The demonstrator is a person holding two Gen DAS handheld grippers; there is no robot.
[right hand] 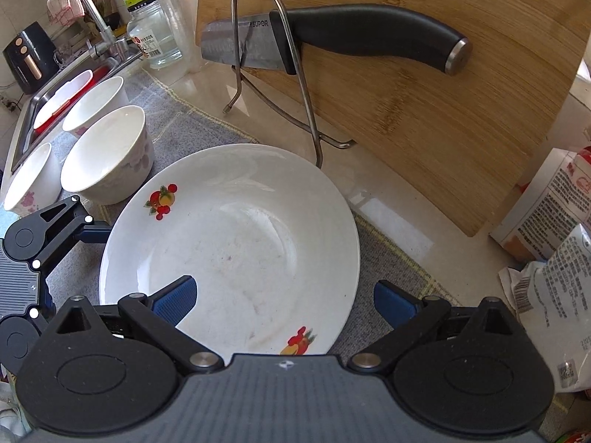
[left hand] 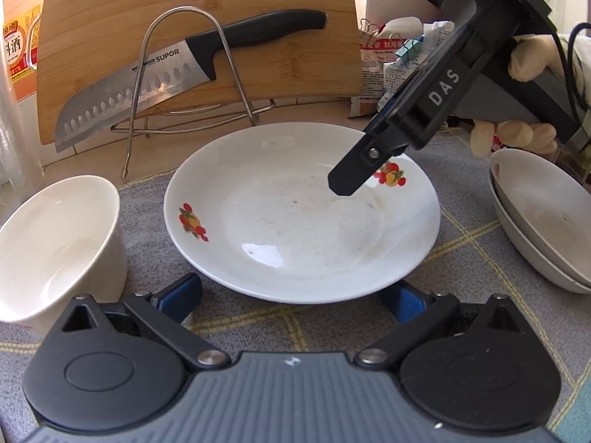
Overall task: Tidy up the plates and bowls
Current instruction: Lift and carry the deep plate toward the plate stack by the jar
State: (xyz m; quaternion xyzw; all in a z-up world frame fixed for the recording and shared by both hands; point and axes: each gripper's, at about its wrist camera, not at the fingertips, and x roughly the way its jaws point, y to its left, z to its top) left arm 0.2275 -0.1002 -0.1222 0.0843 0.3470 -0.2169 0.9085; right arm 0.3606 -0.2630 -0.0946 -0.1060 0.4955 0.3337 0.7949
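Note:
A white plate with fruit prints [left hand: 303, 221] [right hand: 236, 243] lies flat on the grey checked cloth [left hand: 155, 221]. My left gripper [left hand: 291, 299] is open at the plate's near rim, one blue finger on each side, gripping nothing. My right gripper [right hand: 284, 301] is open too. Its left finger [right hand: 177, 295] hangs over the plate and its right finger [right hand: 391, 302] is outside the rim. In the left wrist view its black fingertip [left hand: 347, 182] hovers above the plate's far right. A stack of plates [left hand: 535, 214] sits to the right. White bowls [right hand: 107, 158] [left hand: 55, 243] stand to the left.
A bamboo cutting board [left hand: 199, 37] and a knife [left hand: 155, 85] lean in a wire rack [left hand: 229, 74] just behind the plate. Paper packets [right hand: 554, 221] lie at the right. A sink [right hand: 55, 92], tap and glass jar [right hand: 155, 33] are at the far left.

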